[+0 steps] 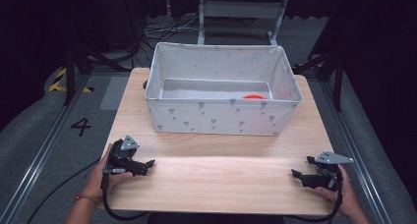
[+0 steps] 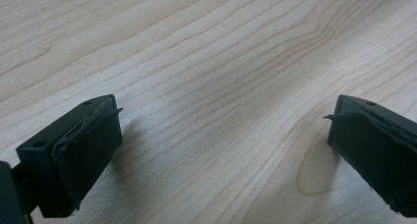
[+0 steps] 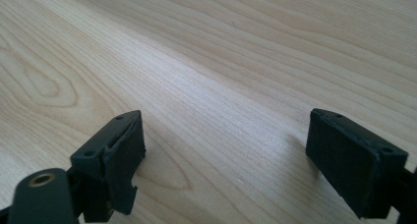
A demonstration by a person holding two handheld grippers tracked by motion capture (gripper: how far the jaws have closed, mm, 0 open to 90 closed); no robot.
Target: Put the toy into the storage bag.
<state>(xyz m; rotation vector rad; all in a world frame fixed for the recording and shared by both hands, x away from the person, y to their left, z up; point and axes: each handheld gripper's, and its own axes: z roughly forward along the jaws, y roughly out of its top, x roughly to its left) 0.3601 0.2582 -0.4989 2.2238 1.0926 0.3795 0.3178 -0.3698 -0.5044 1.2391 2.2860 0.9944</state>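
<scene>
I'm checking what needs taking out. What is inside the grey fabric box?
Inside the fabric box, part of a red-orange object shows at the bottom right, against the grey floor. The near wall hides its lower part and the front strip of the floor.

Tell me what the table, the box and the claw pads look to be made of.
Table: pale wood or wood-look laminate, matte; grain lines and knots show up close, but real wood or print is unclear.
Box: likely soft grey fabric with a small printed pattern; its walls sag slightly and the rim looks hemmed.
Pads: black, dull, probably rubber or foam; their edges look frayed and peeling on the left claw.
</scene>
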